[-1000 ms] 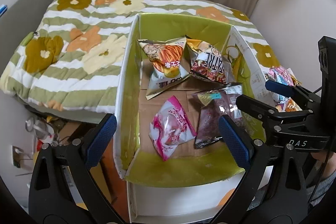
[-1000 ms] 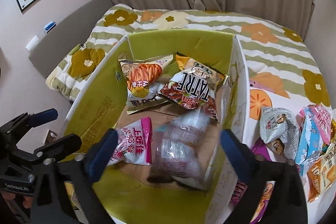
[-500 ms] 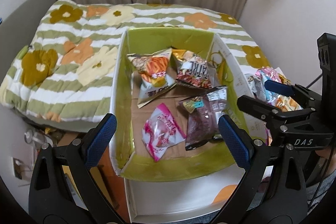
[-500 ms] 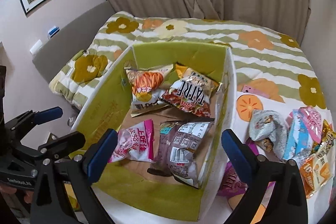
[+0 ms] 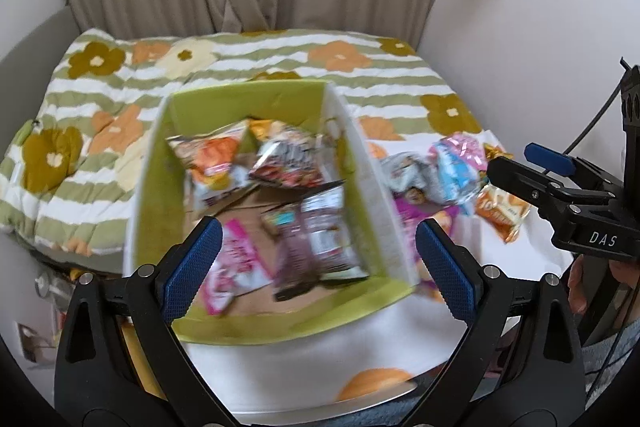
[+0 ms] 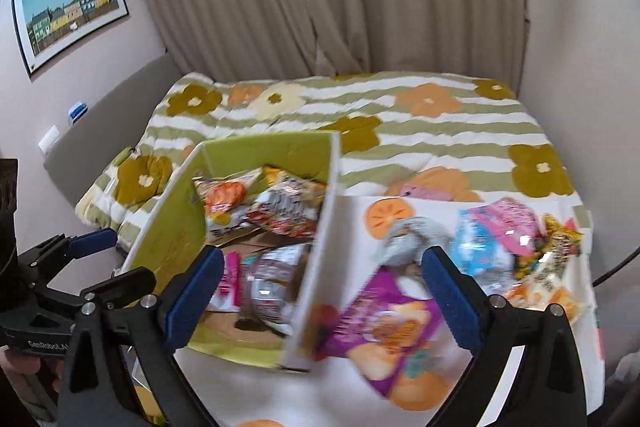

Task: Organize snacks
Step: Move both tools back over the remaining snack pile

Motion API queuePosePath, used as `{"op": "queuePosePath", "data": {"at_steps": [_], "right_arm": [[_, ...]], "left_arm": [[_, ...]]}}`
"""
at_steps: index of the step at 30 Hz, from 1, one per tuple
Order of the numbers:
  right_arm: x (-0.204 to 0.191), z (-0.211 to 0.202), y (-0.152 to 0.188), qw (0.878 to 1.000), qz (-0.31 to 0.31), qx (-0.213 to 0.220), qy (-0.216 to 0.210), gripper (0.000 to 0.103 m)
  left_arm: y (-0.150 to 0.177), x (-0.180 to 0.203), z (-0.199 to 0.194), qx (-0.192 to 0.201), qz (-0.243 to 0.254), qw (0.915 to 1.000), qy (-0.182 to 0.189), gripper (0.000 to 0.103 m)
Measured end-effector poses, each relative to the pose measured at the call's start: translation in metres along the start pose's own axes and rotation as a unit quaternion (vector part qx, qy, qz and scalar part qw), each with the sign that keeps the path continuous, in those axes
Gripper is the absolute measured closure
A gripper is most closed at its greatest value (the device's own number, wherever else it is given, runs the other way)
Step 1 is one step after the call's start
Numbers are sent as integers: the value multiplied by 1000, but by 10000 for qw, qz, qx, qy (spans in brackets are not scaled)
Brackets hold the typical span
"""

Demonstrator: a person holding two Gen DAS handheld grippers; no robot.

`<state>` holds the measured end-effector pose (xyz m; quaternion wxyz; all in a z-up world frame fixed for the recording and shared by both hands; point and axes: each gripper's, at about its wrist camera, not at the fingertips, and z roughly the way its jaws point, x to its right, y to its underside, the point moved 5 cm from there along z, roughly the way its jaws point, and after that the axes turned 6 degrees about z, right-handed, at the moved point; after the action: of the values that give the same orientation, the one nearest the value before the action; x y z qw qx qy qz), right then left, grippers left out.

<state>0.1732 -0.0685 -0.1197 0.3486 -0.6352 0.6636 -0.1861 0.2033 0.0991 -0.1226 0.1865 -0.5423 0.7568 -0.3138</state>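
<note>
1. Left wrist view: the left gripper [image 5: 316, 259] is hanging with its jaws spread wide and nothing between the blue pads. It is sitting higher and further back from the cardboard box [image 5: 256, 319] than a second ago, so the box is looking smaller and the bed quilt [image 5: 120, 99] is filling more of the frame. Four packets are lying inside: an orange chip bag [image 5: 212, 159], a dark red bag [image 5: 292, 163], a pink packet [image 5: 236, 267] and the brown snack bag [image 5: 316, 243], which is now resting flat instead of falling. The right gripper [image 5: 532, 163] is showing at the edge, above the loose pile.

2. Right wrist view: the right gripper [image 6: 320, 291] is also released and empty, having dropped the brown snack bag [image 6: 272, 279] into the box. Its view is swinging rightward toward the unsorted snacks: a purple chip bag [image 6: 380, 319], a silver packet [image 6: 404, 239] and a blue-pink packet [image 6: 496, 239] lying just beside the box wall. Judging by this, one drop-off is done and the purple bag looks like the next pickup.
</note>
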Motion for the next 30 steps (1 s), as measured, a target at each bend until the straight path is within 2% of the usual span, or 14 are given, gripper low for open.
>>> {"op": "queuePosePath", "data": {"at_steps": [3, 9, 15, 21, 27, 30], "right_arm": [[35, -17, -1, 9998, -49, 129, 123, 4], [109, -40, 7, 9996, -110, 79, 240, 4], [172, -43, 17, 9996, -150, -115, 221, 4], [217, -24, 29, 9985, -260, -436, 228, 4], [240, 2, 42, 9964, -400, -691, 281, 4], [247, 16, 50, 9947, -473, -835, 358, 4]], "left_arm": [[-3, 31, 4, 55, -61, 10000, 31, 6], [-2, 110, 30, 11, 130, 9999, -23, 6], [9, 163, 72, -347, 281, 9983, -380, 6], [17, 179, 114, -755, 460, 9927, -817, 6], [29, 178, 158, -1334, 779, 9818, -1103, 6], [34, 179, 174, -1498, 964, 9758, -1272, 6]]}}
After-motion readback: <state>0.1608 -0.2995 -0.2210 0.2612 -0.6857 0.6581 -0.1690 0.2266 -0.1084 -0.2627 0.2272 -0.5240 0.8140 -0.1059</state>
